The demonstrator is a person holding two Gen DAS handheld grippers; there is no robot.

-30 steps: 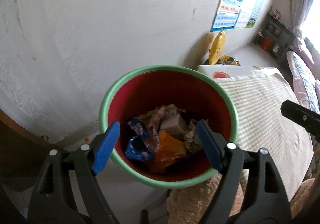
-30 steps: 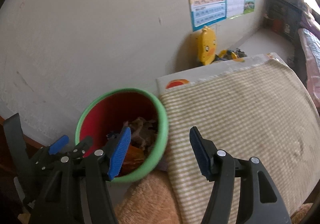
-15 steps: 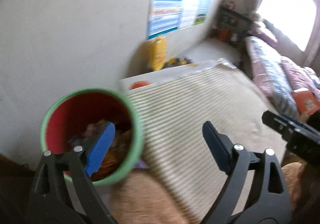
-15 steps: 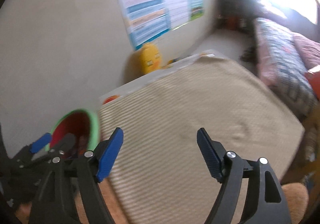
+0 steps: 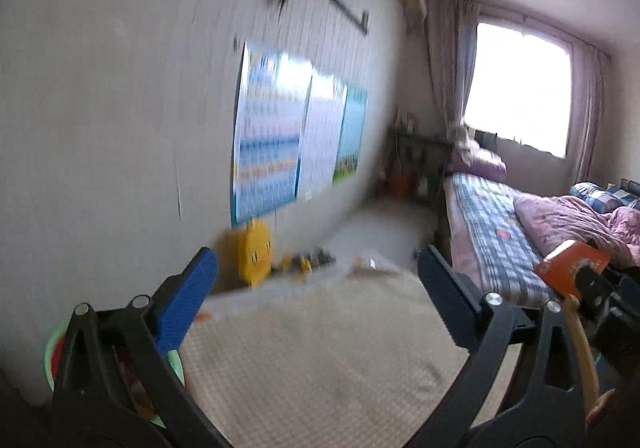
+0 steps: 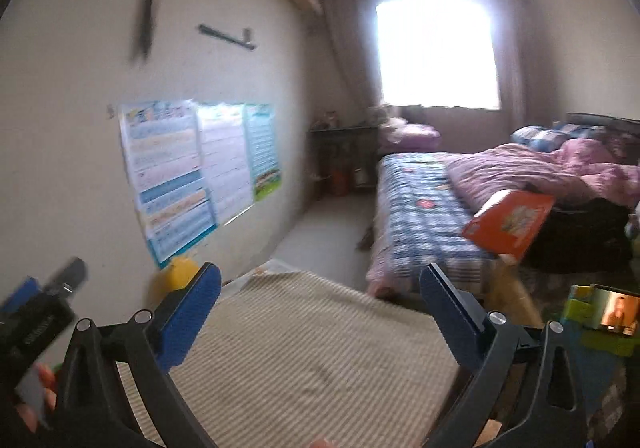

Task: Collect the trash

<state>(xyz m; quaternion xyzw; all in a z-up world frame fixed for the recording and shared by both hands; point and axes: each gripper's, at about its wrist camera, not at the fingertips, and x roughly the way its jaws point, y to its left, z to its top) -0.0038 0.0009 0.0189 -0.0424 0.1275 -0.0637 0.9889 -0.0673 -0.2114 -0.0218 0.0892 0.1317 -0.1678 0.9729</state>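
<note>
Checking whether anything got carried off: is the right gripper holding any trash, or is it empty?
Empty. The right gripper has its jaws opening wide, with only the striped mat showing between them.

The setting was a lived-in bedroom in a home. A bed with a blue plaid sheet (image 6: 416, 199) and a crumpled pink quilt (image 6: 532, 171) stood along the right side, below a bright window (image 6: 436, 55) hung with pale curtains (image 5: 444, 67). Laminated blue-and-white learning charts (image 6: 192, 167) were fixed to the plain wall, and a yellow duck-faced plastic toy (image 5: 254, 250) leaned at its foot. A beige striped woven mat (image 6: 304, 352) covered a low surface in the foreground.
</note>
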